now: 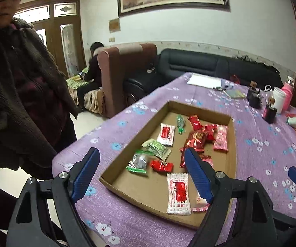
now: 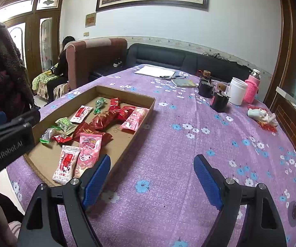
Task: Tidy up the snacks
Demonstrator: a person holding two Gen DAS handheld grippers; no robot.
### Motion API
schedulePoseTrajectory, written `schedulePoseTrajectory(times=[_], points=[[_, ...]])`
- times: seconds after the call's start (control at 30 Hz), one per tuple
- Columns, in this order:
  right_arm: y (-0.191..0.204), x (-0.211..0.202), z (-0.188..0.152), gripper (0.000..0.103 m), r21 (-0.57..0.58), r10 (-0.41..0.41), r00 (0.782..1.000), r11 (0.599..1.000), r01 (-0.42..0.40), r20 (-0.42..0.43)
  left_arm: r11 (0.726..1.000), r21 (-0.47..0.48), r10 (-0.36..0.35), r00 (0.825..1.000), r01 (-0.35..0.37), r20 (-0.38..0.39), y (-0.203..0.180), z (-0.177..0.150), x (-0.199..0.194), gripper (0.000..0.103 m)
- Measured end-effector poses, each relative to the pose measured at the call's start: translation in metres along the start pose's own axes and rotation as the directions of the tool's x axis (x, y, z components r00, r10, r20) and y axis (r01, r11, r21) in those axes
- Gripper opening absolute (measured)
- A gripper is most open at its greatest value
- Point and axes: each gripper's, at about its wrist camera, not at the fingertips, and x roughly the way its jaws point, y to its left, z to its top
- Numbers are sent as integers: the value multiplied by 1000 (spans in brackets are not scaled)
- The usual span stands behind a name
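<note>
Purple tablecloth point(image 2: 178, 144); left gripper point(image 2: 7, 131) reads "GenRobot.AI".

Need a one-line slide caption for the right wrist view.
Open right gripper hovers over purple floral tablecloth beside cardboard tray of wrapped snacks.

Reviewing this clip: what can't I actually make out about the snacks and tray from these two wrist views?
- Left wrist view: the left gripper has a finger covering part of the pink packet and red packets behind it.
- Right wrist view: the tray has its near corner hidden behind a right gripper finger.
- Both views: wrapper print is too small and blurred to read.
- Right wrist view: the left gripper is cut off at the left edge.
</note>
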Motion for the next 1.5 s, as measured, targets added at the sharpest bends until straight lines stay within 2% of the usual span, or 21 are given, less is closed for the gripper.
schedulePoseTrajectory(times=[0.1, 0.5, 0.7, 0.83, 0.9, 0.97, 1.1, 1.17, 1.2, 1.27, 1.4, 1.5], points=[[2, -2, 0, 84, -3, 2, 1000, 1000, -2, 5, 1000, -3, -3, 1000, 3, 0, 1, 1, 0, 85], [5, 4, -2, 85, -11, 7, 1000, 1000, -7, -17, 1000, 6, -19, 997, 20, -78, 0, -6, 20, 85], [6, 15, 11, 85, -28, -25, 999, 999, 24, -27, 999, -33, -25, 992, 22, -121, 14, -7, 30, 85], [6, 15, 16, 85, -25, 20, 999, 999, -22, -45, 997, -76, -19, 986, 7, -164, 29, 8, 47, 85], [6, 13, 32, 85, -27, 26, 998, 999, -27, -49, 997, -82, -2, 991, -9, -133, 32, 22, 44, 85], [2, 4, 47, 85, -4, 25, 1000, 1000, -25, -16, 997, -81, 8, 998, -13, -57, 33, 30, 28, 85], [-5, -9, 44, 93, 20, 36, 998, 999, -37, 45, 995, -79, 60, 995, -54, 75, 34, 21, -2, 85], [-4, -7, 33, 93, 20, 54, 998, 998, -55, 39, 994, -97, 60, 993, -50, 105, 37, 16, -11, 90], [-2, -6, 27, 93, 16, 61, 998, 998, -62, 34, 993, -109, 55, 991, -42, 121, 38, 11, -18, 100], [3, -4, 18, 93, 7, 64, 998, 998, -64, 27, 992, -119, 69, 986, -51, 153, 39, 8, -25, 103], [10, -1, 11, 93, -2, 68, 998, 998, -68, 15, 993, -100, 84, 981, -68, 172, 37, 12, -26, 103], [17, -1, 11, 93, -22, 65, 998, 998, -65, 19, 997, -75, 23, 992, -14, 121, 36, 12, -16, 103]])
